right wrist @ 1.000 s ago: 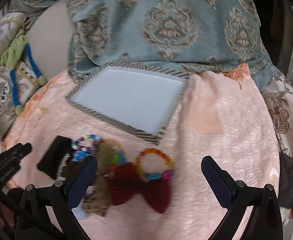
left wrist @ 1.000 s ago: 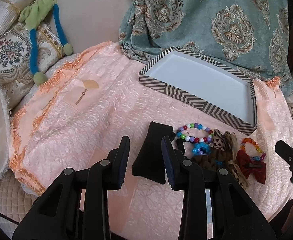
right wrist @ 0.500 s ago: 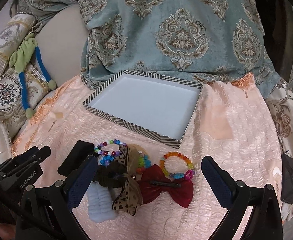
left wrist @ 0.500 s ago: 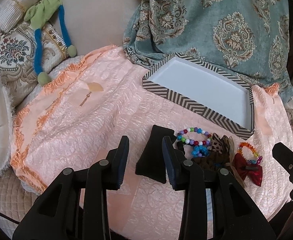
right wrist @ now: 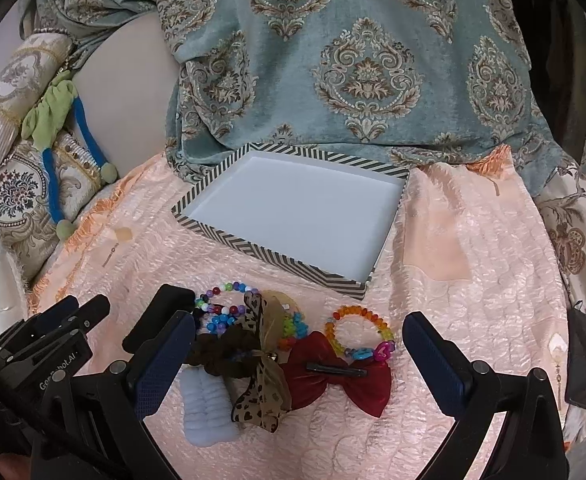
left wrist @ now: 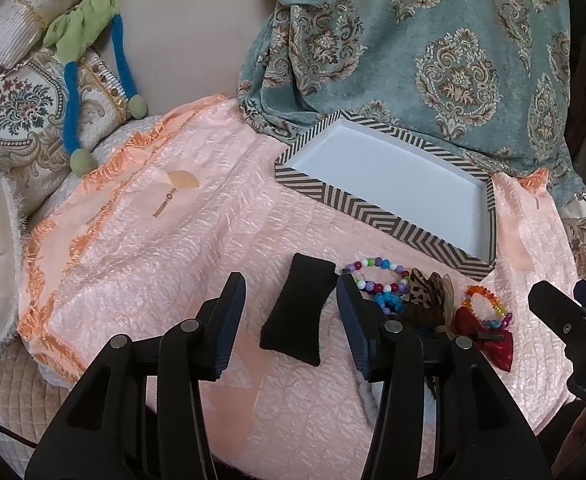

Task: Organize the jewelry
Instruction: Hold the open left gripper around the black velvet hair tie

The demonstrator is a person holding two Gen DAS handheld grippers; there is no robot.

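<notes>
A chevron-striped box (left wrist: 373, 205) (right wrist: 269, 246) with a bare white floor lies on the pink quilt. In front of it lies a pile: a black pad (left wrist: 297, 312) (right wrist: 155, 312), a multicolour bead bracelet (left wrist: 377, 276) (right wrist: 223, 304), an orange bead bracelet (right wrist: 359, 334) (left wrist: 485, 300), a leopard bow (right wrist: 263, 368), a red bow clip (right wrist: 339, 376) (left wrist: 487, 340), a dark scrunchie (right wrist: 221, 350) and a pale blue scrunchie (right wrist: 209, 412). My left gripper (left wrist: 291, 320) is open, its fingers either side of the black pad. My right gripper (right wrist: 299, 364) is open wide above the bows.
The pink quilt (left wrist: 165, 256) covers a sofa seat with a fringed left edge. A teal patterned throw (right wrist: 353, 60) hangs behind the box. Patterned cushions (left wrist: 17, 112) and a green-and-blue soft toy (left wrist: 81, 40) lie at the left.
Both grippers have pulled back and up from the pile, so more of the quilt and box shows. The left gripper's fingers have opened wider. The items have not moved.
</notes>
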